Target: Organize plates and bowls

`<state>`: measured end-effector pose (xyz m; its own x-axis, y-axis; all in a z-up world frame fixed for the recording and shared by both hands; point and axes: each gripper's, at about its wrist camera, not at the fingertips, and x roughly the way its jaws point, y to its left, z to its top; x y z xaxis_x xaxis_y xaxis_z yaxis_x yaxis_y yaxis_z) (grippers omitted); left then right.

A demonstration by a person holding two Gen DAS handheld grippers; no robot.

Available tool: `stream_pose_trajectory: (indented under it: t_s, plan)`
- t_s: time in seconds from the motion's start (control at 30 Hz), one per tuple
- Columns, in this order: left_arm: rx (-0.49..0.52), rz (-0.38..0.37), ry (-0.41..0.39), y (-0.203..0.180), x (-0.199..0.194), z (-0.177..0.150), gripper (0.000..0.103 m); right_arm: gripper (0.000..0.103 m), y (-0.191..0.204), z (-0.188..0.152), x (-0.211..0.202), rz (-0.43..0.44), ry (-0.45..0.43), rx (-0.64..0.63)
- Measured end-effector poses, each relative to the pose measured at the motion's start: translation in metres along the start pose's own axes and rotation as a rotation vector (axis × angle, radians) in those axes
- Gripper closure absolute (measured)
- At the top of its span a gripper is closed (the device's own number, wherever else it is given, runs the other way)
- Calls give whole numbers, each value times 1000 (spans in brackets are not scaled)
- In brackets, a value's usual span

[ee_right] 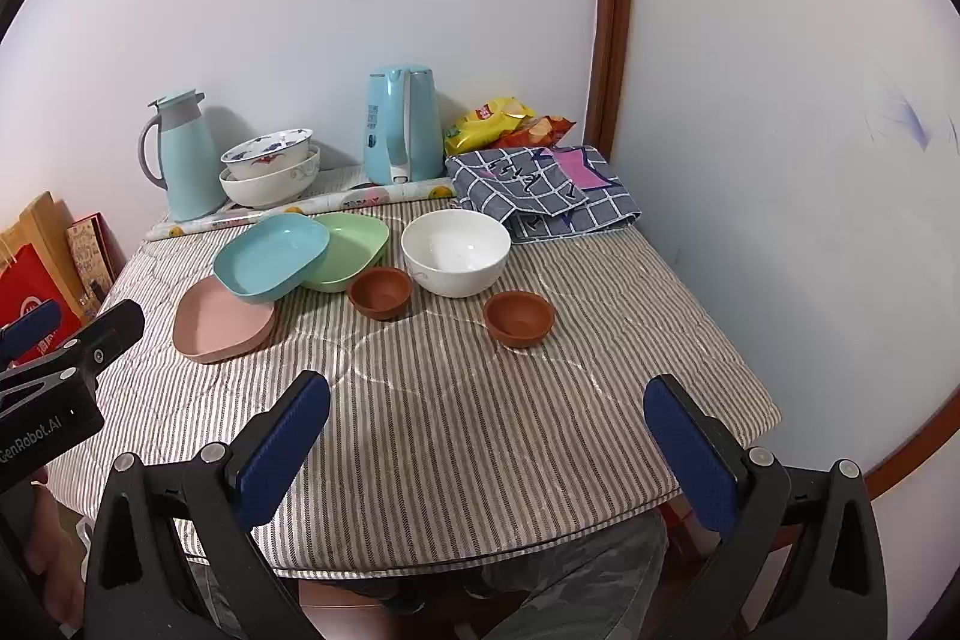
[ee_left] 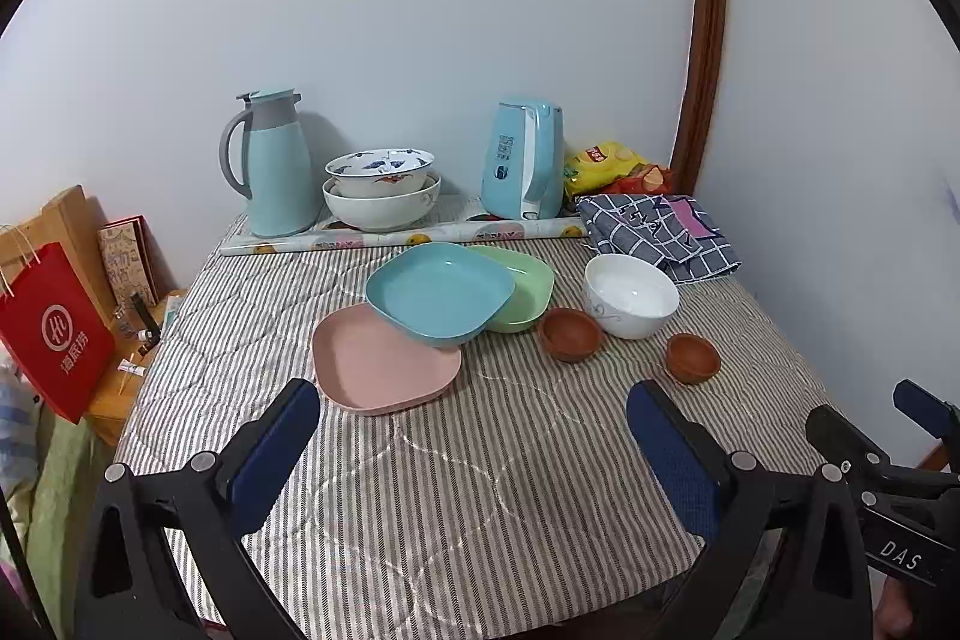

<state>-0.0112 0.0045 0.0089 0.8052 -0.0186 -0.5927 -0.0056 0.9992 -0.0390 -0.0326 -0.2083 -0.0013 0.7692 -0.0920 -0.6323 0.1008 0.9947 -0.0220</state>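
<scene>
The left gripper [ee_left: 474, 436] stands wide open and holds nothing; its two blue pads frame the lower part of its own view, above the striped cloth of the table [ee_left: 480, 490]. The right gripper [ee_right: 486, 430] is also wide and empty, at the bottom of its view.

From the left gripper the plates lie straight ahead, in the middle of the frame: the pink plate [ee_left: 384, 370] is nearest, the blue plate [ee_left: 438, 292] leans on its far edge, and the green plate [ee_left: 528, 286] sits partly under the blue one. I judge the left hand is the nearer one for this pile.

In the right view the two small brown bowls [ee_right: 519, 319] [ee_right: 379, 292] and the white bowl [ee_right: 455, 259] are above centre, nearer to the right gripper. The right brown bowl stands apart from the others.

How much of the green plate is covered I cannot tell. Two stacked patterned bowls [ee_left: 381, 193] stand far back near the wall, between a jug and a kettle.
</scene>
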Motion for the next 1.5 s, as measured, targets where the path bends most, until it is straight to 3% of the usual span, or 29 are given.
stream_pose_trajectory:
  t_s: [1.5]
  plan:
    - [2, 1, -8, 2, -3, -2, 0, 0, 1, -6, -4, 18, -15, 25]
